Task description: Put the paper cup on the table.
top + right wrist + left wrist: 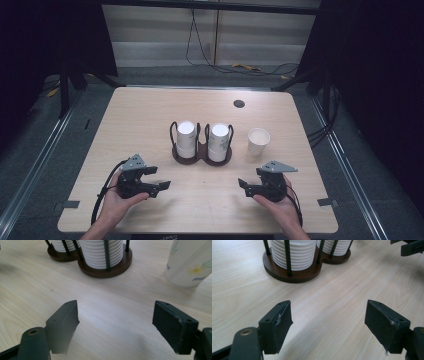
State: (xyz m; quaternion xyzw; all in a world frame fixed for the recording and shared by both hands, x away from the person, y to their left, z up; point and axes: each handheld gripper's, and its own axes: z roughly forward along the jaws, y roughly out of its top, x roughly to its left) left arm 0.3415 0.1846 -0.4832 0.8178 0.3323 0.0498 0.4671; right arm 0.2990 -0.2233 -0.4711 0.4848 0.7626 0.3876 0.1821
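Note:
A dark brown double cup holder [202, 156] with black wire posts stands mid-table. It holds two stacks of white paper cups, the left stack [185, 136] and the right stack [219, 140]. A single paper cup [259, 140] stands upright to its right, and its flower print [190, 263] shows in the right gripper view. My left gripper [159, 187] hovers open near the front left, jaws wide apart over bare wood [328, 322]. My right gripper [245, 187] is open at the front right [115, 322]. Both point inward, with nothing between their jaws. The holder's base [294, 276] [105, 271] lies ahead of each.
The light wooden table [150, 115] has a round cable hole [239, 103] at the back right. Cables run across the floor behind the table [240, 67]. The right gripper's tip [412, 247] shows in the left gripper view's top right corner.

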